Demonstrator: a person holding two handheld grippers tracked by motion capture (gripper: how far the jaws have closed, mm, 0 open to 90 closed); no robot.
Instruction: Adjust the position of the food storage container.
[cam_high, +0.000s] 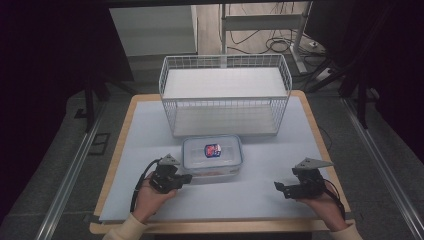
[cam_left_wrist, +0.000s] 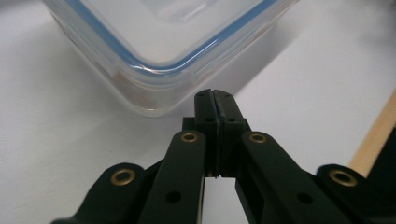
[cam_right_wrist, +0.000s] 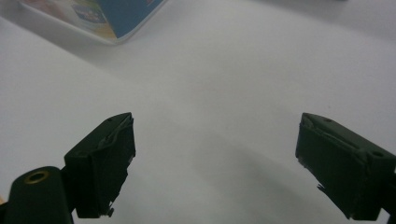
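From the high view I have the table (cam_high: 125, 150) in front of me, its top covered by a pale sheet with a wooden edge showing round it. At the far side stands a white wire basket (cam_high: 224, 95), the biggest thing on it. Just in front of the basket, close to touching its near wall, sits a clear lidded container (cam_high: 212, 155) with a blue seal and a small red and blue label on top. My left gripper (cam_high: 186, 177) lies just beside the container's near left corner; in the left gripper view its jaws are pressed together with nothing between them, tips a little short of that corner. My right gripper (cam_high: 278, 187) rests well apart to the right over bare sheet, jaws spread wide and empty
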